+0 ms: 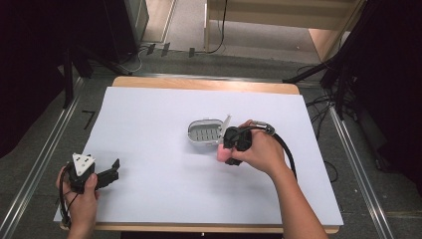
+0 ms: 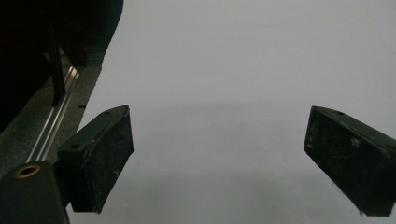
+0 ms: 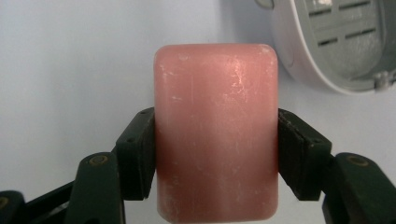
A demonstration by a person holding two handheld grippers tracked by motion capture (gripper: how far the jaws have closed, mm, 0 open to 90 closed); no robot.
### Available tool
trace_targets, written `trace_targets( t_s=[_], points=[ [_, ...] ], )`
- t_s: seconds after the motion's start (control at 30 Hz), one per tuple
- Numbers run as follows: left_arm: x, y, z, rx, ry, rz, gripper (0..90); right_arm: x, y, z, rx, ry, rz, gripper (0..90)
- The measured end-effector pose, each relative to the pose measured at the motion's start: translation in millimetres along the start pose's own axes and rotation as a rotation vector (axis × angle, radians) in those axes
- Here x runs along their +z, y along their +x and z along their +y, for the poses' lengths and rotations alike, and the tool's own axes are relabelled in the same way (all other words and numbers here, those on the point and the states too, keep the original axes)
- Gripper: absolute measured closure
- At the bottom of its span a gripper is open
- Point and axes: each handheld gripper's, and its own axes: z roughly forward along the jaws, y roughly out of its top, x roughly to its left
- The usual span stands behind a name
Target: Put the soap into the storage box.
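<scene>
open grey soap case (image 1: 205, 132), slotted tray bare, mid-bench on white sheet (image 1: 149, 194); right gripper (image 3: 217, 144) clamps pink soap bar (image 3: 216, 130) just beside it; left gripper (image 2: 219, 154) gapes wide, holding nothing, near the bench's front-left corner.

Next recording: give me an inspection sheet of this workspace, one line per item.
Surface: white sheet over a wooden table, bare around the work.
Job's things: pink soap bar, clamped by its sides; open grey soap case with slotted tray, lid up, beside it.
Clutter: nothing seen.
Grippers: right gripper shut on the bar next to the case; left gripper open, nothing between the jaws, at the near left corner.
Cables: black cable trails from the right gripper.
Surroundings: metal rails, dark stands, floor cables, wooden furniture beyond.
</scene>
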Motion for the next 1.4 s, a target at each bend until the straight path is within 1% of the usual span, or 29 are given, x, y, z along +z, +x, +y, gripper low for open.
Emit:
trace_targets(
  t_s=[0.13,0.2,0.23,0.37,0.47,0.53,0.57,0.6,0.63,0.7,0.83,0.87,0.93,1.07,1.23,1.3,1.37,1.4],
  points=[
    [0.0,0.2,0.0,-0.001,0.001,-0.001,8.9,-1.1,0.1,6.9,-0.010,-0.007,0.003,38.7],
    [0.0,0.2,0.1,-0.001,0.002,0.000,8.9,-2.4,0.8,15.1,-0.020,-0.012,0.006,38.6],
    [0.0,0.2,0.1,-0.001,0.002,0.000,8.9,-2.4,0.8,15.1,-0.020,-0.012,0.006,38.6],
    [0.0,0.3,0.1,-0.001,0.004,0.000,8.9,-2.6,1.7,25.4,-0.037,-0.012,0.013,38.7],
    [0.0,0.4,0.2,-0.002,0.004,0.000,8.9,-2.5,1.3,34.5,-0.047,-0.022,0.017,38.7],
    [0.0,0.5,0.2,-0.002,0.005,-0.001,8.9,-2.0,0.8,36.1,-0.054,-0.027,0.018,38.7],
    [0.0,0.6,0.2,-0.002,0.005,-0.001,9.0,-1.9,0.6,39.0,-0.055,-0.026,0.020,38.7],
    [0.2,0.7,0.1,-0.003,0.004,-0.003,9.0,-2.3,1.8,40.4,-0.040,-0.017,0.024,38.7],
    [0.1,0.7,0.2,-0.003,0.005,-0.002,8.9,-1.7,1.1,43.3,-0.054,-0.022,0.025,38.7],
    [0.2,0.8,0.2,-0.003,0.005,-0.003,8.9,-1.7,0.3,47.2,-0.064,-0.030,0.022,38.7],
    [0.1,0.8,0.3,-0.004,0.006,-0.002,8.9,-3.9,-1.0,53.3,-0.064,-0.029,0.028,38.7],
    [0.2,0.8,0.2,-0.005,0.006,-0.004,8.9,-4.3,-2.4,54.8,-0.078,-0.037,0.024,38.7],
    [0.2,0.7,0.2,-0.007,0.005,-0.004,8.9,-6.1,-2.6,57.1,-0.065,-0.029,0.030,38.7],
    [0.2,0.8,0.2,-0.007,0.006,-0.005,8.9,-8.4,-7.6,61.0,-0.083,-0.038,0.030,38.7],
    [0.4,1.1,0.2,-0.008,0.004,-0.007,8.9,-12.0,-13.0,65.5,-0.074,-0.034,0.032,38.7],
    [0.4,1.2,0.2,-0.008,0.004,-0.007,8.9,-12.3,-16.3,66.6,-0.085,-0.041,0.031,38.7],
    [0.4,1.2,0.2,-0.008,0.004,-0.007,8.9,-12.6,-18.2,67.7,-0.085,-0.040,0.032,38.7],
    [0.3,1.2,0.2,-0.008,0.004,-0.007,8.9,-13.3,-18.3,68.2,-0.071,-0.027,0.037,38.7]
  ],
)
